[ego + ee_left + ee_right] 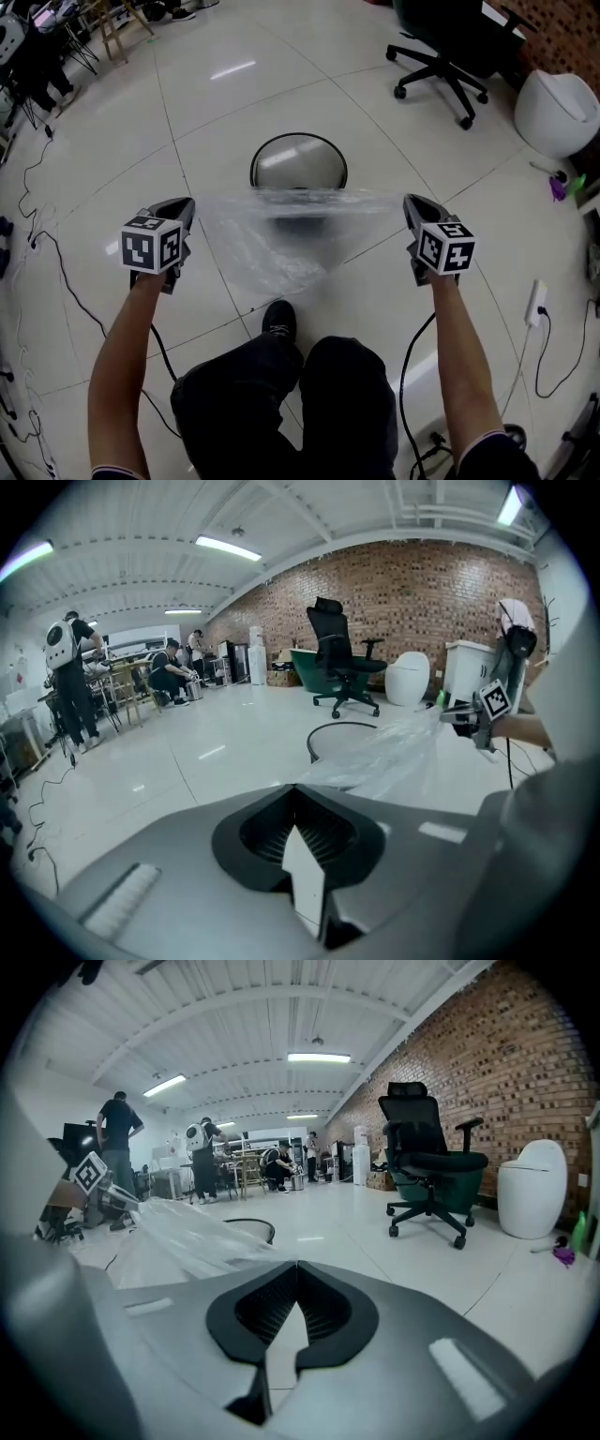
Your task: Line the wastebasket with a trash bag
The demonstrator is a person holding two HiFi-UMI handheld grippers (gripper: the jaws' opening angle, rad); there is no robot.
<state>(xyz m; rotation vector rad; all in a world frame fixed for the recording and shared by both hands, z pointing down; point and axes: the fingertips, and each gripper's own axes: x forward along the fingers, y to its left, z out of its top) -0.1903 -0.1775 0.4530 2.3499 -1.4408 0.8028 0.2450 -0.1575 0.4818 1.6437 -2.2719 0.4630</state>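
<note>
Near, 6 o'clock in head view: knees and one shoe [279, 321], crouched by the look.

Just ahead: clamped shut on the trash bag [281, 234] with left gripper [183, 211] at 9 o'clock and right gripper [414, 211] at 3 o'clock. No gap at either jaw line in the gripper views, clear film running out from each tip. Top edge stretched taut between the two, rest hanging in a loose wrinkled point toward the shoe.

Wastebasket [298, 135] at 12 o'clock, just beyond the bag. Round dark rim, near side seen through the film. Not yet lined.

Step in hand, as judged: carry bag over the basket and drop it in.
- Keep both pinches level and tension light; thin film, likely to slip or tear at the corners.
- Move forward till the hanging tail sits over rim centre, then lower.
- Can't tell whether one layer or both are pinched. If both, mouth shut, so re-grip a single layer per side first.
- Bring hands in toward basket width to slacken the mouth.

Far: office chair [450, 56] at 1 o'clock, white rounded unit [555, 112] at 2 o'clock.

Writing: none legible on bag or basket. Only black-and-white square markers on each marker cube [150, 246]. No brand readable anywhere.
</note>
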